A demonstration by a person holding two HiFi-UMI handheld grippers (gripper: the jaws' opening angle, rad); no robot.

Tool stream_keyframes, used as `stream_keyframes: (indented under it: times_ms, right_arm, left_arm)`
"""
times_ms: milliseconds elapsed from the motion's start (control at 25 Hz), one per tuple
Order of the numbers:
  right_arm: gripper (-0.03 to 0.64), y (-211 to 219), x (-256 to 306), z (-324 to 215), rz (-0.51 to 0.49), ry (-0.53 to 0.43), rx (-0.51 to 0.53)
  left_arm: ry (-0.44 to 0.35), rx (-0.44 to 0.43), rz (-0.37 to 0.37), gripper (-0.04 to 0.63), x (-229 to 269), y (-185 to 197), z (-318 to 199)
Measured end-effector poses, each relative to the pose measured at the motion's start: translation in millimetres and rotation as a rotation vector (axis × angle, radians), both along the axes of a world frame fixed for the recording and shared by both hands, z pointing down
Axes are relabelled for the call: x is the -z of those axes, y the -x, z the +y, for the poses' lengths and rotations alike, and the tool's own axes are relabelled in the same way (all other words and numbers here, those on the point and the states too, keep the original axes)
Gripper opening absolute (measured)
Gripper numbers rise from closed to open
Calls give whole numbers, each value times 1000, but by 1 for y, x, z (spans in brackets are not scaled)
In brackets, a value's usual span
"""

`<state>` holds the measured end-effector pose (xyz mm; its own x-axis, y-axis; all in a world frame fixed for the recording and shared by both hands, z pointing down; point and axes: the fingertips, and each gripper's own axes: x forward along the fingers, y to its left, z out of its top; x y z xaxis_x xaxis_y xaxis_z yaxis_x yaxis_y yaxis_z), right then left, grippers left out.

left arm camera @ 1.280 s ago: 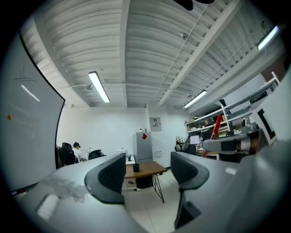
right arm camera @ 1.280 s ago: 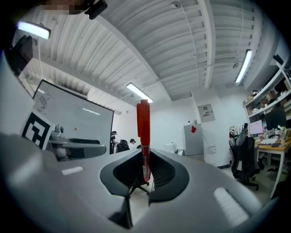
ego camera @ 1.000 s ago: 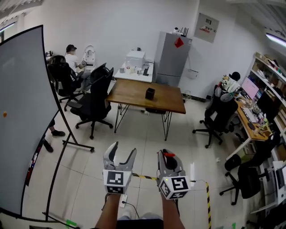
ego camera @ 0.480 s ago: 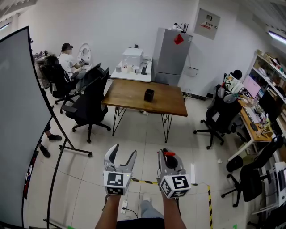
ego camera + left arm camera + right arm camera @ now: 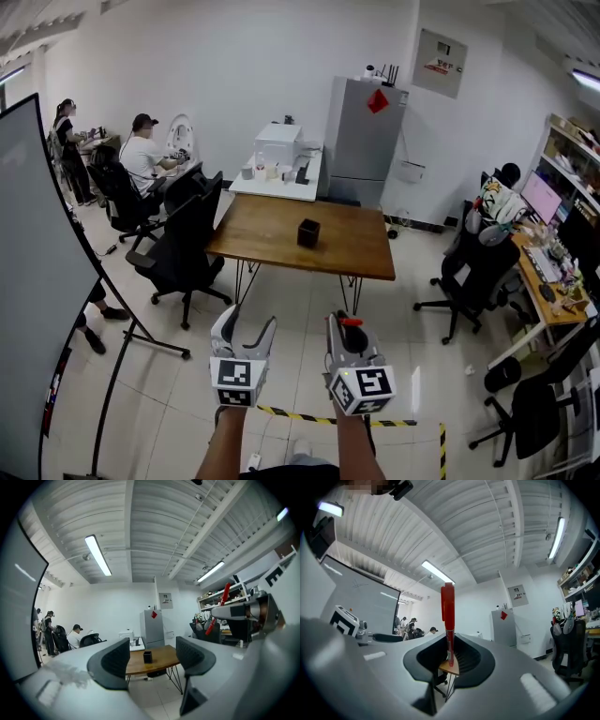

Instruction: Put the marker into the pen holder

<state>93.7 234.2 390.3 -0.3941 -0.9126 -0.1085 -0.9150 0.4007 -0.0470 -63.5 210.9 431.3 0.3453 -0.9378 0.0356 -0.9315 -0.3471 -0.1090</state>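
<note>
Both tongs are held out side by side, pointing level across the room. The left tongs [image 5: 248, 325] have their 2 jaws standing apart with nothing between them. Seen along those jaws, the black pen holder [image 5: 307, 233] shows far off in the gap. The right tongs [image 5: 343, 330] are clamped tight on the red marker [image 5: 351, 322], which stands upright between the 2 pads with its upper end well above them.

The pen holder stands on the wooden table [image 5: 356, 248], well ahead of both tongs and roughly in line with the space between them. It is well apart from the marker. A black office chair [image 5: 187, 246] stands ahead and to the left of the left tongs, beside the table. A grey cabinet [image 5: 364, 131] stands against the wall beyond the table. A yellow-and-black tape strip [image 5: 300, 415] crosses the floor below the tongs, passing under the person's forearms.
</note>
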Motion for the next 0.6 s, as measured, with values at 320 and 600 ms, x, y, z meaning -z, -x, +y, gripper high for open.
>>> stream_keyframes:
  times_ms: [320, 600]
  right_arm:
    - [48, -62, -13, -82, -64, 23, -10]
    - [48, -54, -21, -126, -84, 48, 54]
  left_arm:
    - [-50, 17, -37, 308, 19, -56, -69]
    - [-11, 16, -55, 308, 5, -62, -112]
